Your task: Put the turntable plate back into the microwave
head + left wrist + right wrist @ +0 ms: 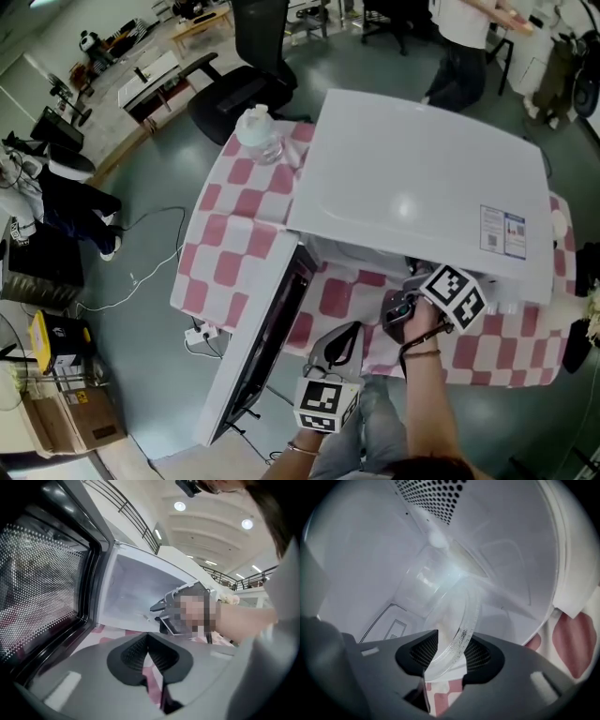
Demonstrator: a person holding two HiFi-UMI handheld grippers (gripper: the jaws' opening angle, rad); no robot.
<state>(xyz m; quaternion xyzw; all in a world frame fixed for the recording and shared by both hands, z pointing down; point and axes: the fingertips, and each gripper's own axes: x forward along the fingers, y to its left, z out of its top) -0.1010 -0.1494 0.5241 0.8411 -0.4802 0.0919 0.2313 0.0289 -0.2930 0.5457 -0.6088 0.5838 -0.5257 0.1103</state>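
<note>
Microwave (422,187): white, standing on the desk (246,183), which has a pink-and-white checked cloth over it.
Microwave door (264,342): swung wide open at the microwave's left side. The left gripper view shows its dark perforated window.
Turntable plate (457,604): clear glass, inside the microwave's cavity. It is steeply tilted rather than lying flat, with its near rim low at the cavity mouth.
Right gripper (452,638): reached into the front opening of the microwave. It is released, with its jaws standing wide apart. The plate's rim sits in the gap between them, and the pads do not seem to clamp it.
Left gripper (148,635): clenched, its jaws together with nothing between them. It is in front of the microwave, beside the open door, and points toward the cavity.
Cavity walls (365,555): white, with a perforated patch on the upper wall above the plate.
Water bottle (260,133): clear, on the desk at the microwave's far left corner.
Office chair (251,70): black, on the floor beyond the desk on the microwave's far left side.
Person (461,42): standing on the floor past the microwave's far side.
</note>
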